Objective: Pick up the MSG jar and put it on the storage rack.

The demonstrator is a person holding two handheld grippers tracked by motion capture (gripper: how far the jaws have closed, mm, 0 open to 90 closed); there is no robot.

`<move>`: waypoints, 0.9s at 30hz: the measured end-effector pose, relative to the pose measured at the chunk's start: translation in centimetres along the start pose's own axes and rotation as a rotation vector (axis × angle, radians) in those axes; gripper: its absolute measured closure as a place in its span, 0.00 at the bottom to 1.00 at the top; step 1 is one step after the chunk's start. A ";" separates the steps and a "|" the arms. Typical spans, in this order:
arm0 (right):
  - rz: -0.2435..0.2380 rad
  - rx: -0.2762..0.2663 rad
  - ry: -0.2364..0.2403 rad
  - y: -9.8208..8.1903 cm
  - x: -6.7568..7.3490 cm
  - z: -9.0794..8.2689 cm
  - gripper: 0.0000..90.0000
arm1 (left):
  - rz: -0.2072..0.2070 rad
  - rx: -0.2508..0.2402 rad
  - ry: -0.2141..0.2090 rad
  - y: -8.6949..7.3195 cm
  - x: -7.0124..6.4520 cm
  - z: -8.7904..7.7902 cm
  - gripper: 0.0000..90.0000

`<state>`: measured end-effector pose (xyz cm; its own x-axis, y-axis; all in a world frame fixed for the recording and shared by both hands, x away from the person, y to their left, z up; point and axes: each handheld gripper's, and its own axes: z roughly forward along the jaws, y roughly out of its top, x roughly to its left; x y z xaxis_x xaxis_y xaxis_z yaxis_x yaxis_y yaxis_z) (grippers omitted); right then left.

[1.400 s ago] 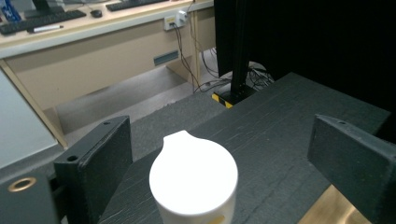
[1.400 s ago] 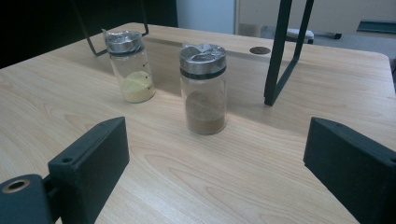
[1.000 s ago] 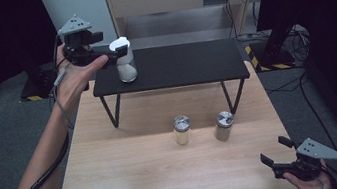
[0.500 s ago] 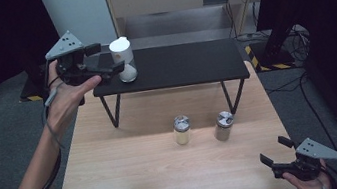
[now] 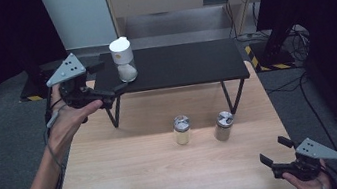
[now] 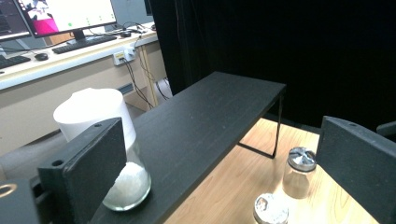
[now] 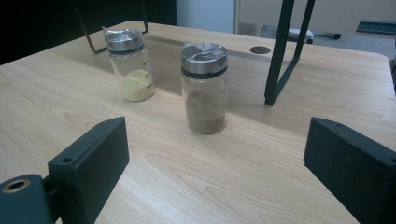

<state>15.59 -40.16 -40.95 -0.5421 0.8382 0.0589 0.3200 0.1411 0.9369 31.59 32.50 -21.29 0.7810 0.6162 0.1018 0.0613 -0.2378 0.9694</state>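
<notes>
We see the table point(image 5: 119, 182) under both claws, the black shelf point(image 5: 177, 65) just right of our left claw point(image 5: 105, 91), whose empty jaws have just been opening beside the white-capped jar point(image 5: 122, 60), while our right claw point(image 5: 276, 159) rests released.

black hand-held gripper point(image 5: 104, 84) (grey three-cornered plate, trailing cable), bare forearms.
</notes>
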 end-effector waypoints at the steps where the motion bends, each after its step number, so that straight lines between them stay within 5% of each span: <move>1: 0.000 0.000 -0.001 0.0 0.0 0.0 0.08 | 0.001 -0.002 -0.002 -0.2 -0.1 -0.1 0.01; 27: 0.005 -0.001 -0.001 0.0 0.0 0.0 0.08 | -0.022 -0.086 0.001 -6.1 -2.8 -4.3 0.01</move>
<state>15.56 -40.17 -40.95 -0.5396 0.8395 0.0631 0.3219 0.1365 0.9369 26.35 35.44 -26.53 0.7797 0.6210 0.0801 0.0250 -0.1587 0.9870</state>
